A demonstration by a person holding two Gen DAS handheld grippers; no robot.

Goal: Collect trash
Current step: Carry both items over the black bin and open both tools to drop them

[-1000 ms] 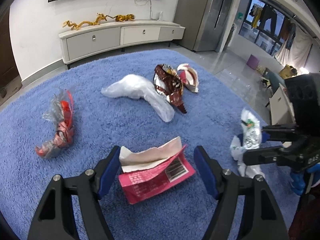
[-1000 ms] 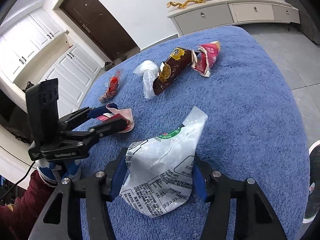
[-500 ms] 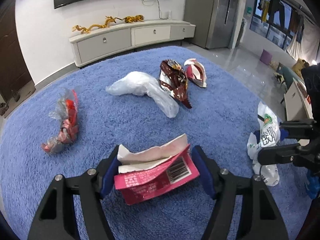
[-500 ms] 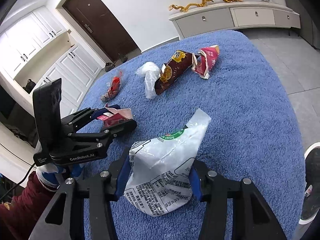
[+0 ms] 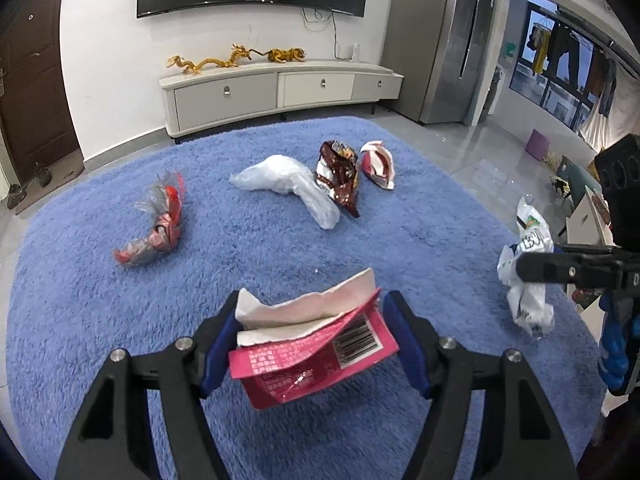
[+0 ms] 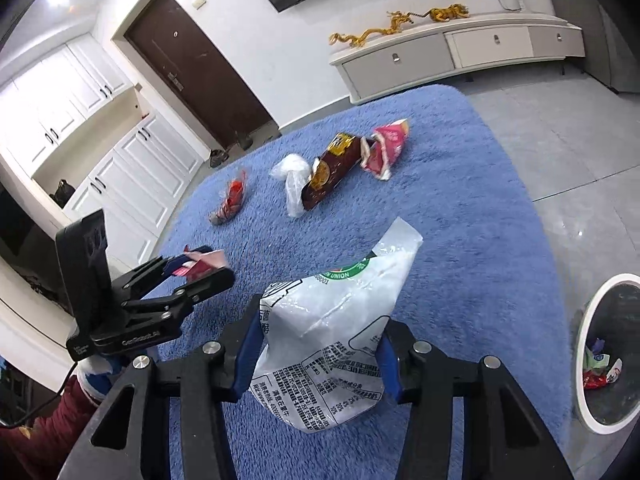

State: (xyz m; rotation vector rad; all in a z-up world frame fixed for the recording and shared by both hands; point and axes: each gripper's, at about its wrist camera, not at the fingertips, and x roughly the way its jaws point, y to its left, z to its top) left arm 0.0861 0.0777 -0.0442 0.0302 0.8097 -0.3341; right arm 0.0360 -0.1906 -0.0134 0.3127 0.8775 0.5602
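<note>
Left gripper: clenched on the pink wrapper; both blue pads pressed its crumpled sides, and it hung between my fingers clear of the blue rug.
Right gripper: clenched on the white printed bag; the bag bulged up and forward past my fingertips, its lower end sagging below them.
Bin: to the right of my right gripper, just off the rug edge, white rim, scraps already lying inside.
Trash ahead of the left gripper: red-and-clear wrapper ahead and left; clear plastic bag straight ahead; brown snack bag touching its right side; small pink-and-white packet just right of that.
Handling, judged: all thin film or foil, very light, limp, and likely slippery on the glossy faces. None fragile. Crushing does no harm, so a firm pinch was acceptable.
Where to take hold, judged: at a bunched fold or crumpled waist, not a flat single sheet, which could slide out. The clear bag should be taken at its bend, the brown bag at its torn top.
Risk, judged: the white bag's loose end might catch the bin rim on release.
Progress, judged: two pieces in hand, four left on the rug.
</note>
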